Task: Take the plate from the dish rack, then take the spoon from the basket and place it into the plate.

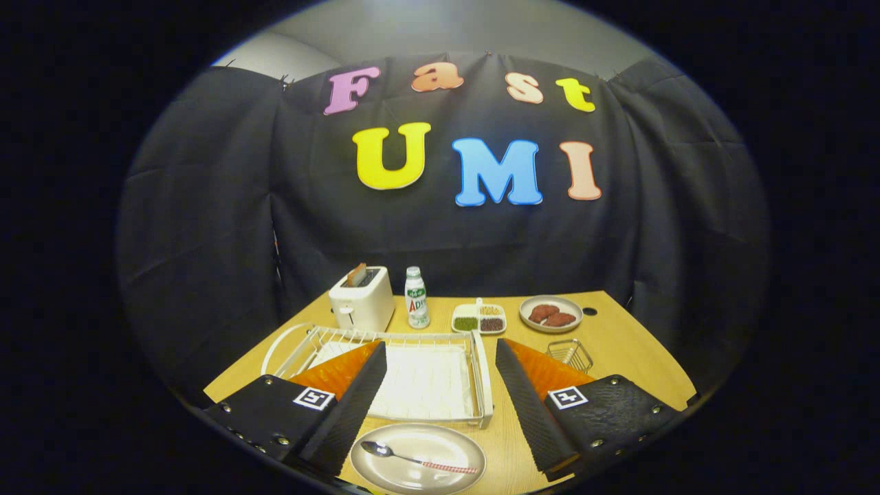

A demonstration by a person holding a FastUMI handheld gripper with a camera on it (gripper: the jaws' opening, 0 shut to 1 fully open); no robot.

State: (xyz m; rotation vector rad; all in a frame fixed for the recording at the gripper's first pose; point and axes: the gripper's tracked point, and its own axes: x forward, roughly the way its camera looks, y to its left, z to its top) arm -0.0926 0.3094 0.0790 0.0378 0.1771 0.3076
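A beige plate lies on the wooden table, low between my two fingers. A spoon with a metal bowl and a red-and-white striped handle rests in the plate. My gripper stands open above them, with nothing between its fingers. The white wire dish rack sits just beyond the plate, between the fingers, with no dish in it. A small wire basket stands to the right of the rack, beside the right finger.
A white toaster with a slice in it, a small bottle, a divided dish of seeds and a plate of red meat-like pieces line the far side of the table.
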